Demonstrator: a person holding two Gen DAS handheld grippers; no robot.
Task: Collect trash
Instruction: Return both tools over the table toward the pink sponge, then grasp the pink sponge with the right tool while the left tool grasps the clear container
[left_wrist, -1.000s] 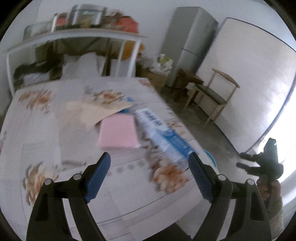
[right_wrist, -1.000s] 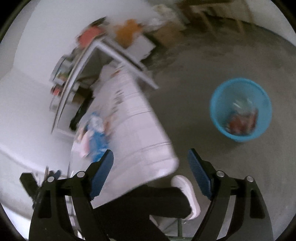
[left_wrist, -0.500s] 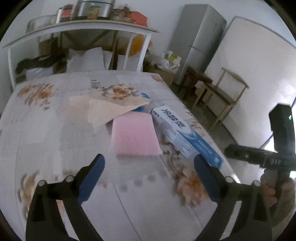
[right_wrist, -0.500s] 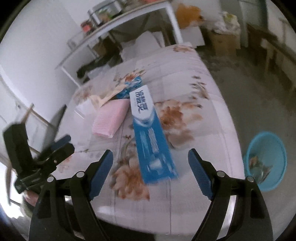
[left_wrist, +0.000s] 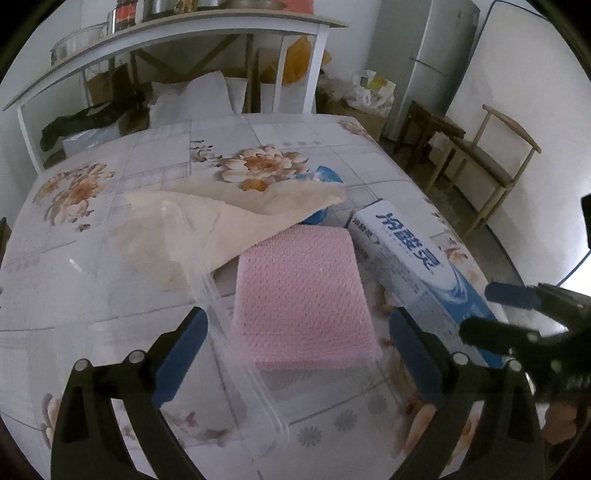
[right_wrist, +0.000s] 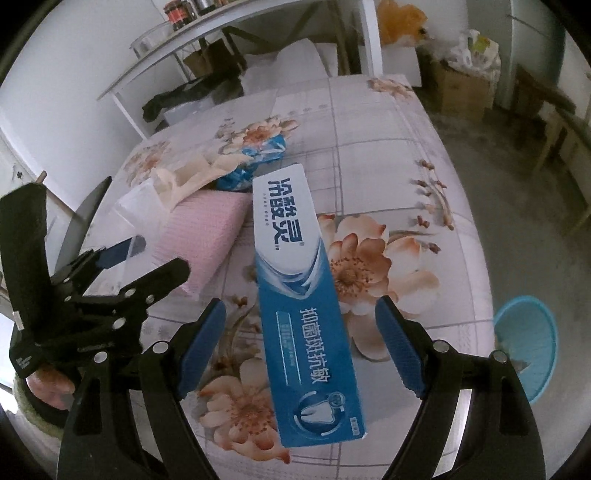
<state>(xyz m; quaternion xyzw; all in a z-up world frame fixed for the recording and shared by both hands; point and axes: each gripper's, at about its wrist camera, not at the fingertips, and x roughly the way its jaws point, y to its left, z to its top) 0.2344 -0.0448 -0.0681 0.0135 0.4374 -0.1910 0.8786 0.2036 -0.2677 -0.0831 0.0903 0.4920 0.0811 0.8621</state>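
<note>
Left wrist view
- Left tool (left_wrist: 295, 332): jaws spread wide, nothing between them — it hangs over the near part of the pink pad.
- Pad (left_wrist: 301, 291): pink, dimpled, flat on the tabletop (left_wrist: 92, 295), lying between the blue fingers (left_wrist: 181, 354).
- Paper (left_wrist: 229, 218): cream sheet, crumpled, its edge lying over the pad's far corner.
- Wrapper (left_wrist: 325, 175): blue, mostly hidden behind the paper.
- Box (left_wrist: 417, 266): long blue-and-white toothpaste box, just right of the pad, running toward the tabletop's near right edge.
- Plastic (left_wrist: 236, 354): clear strip on the tabletop, left of the pad.
- Right tool (left_wrist: 480, 310): seen at the right edge above the box's near end; jaws apart.
- Behind: shelf (left_wrist: 184, 29), chair (left_wrist: 491, 155).

Right wrist view
- Right tool (right_wrist: 301, 347): jaws wide open and empty, one finger on each side of the box's near half.
- Box (right_wrist: 299, 295): flat on the flowered tabletop (right_wrist: 406, 155), lengthwise away from the camera.
- Pad (right_wrist: 207, 232): left of the box, close beside its far half.
- Paper (right_wrist: 192, 177) and wrapper (right_wrist: 251, 158): beyond the pad, wrapper partly under the paper.
- Left tool (right_wrist: 144, 258): at the left, open, over the pad's near edge.
- Bin (right_wrist: 528, 347): blue, on the floor off the tabletop's right edge — the trash is all on the tabletop, apart from it.
</note>
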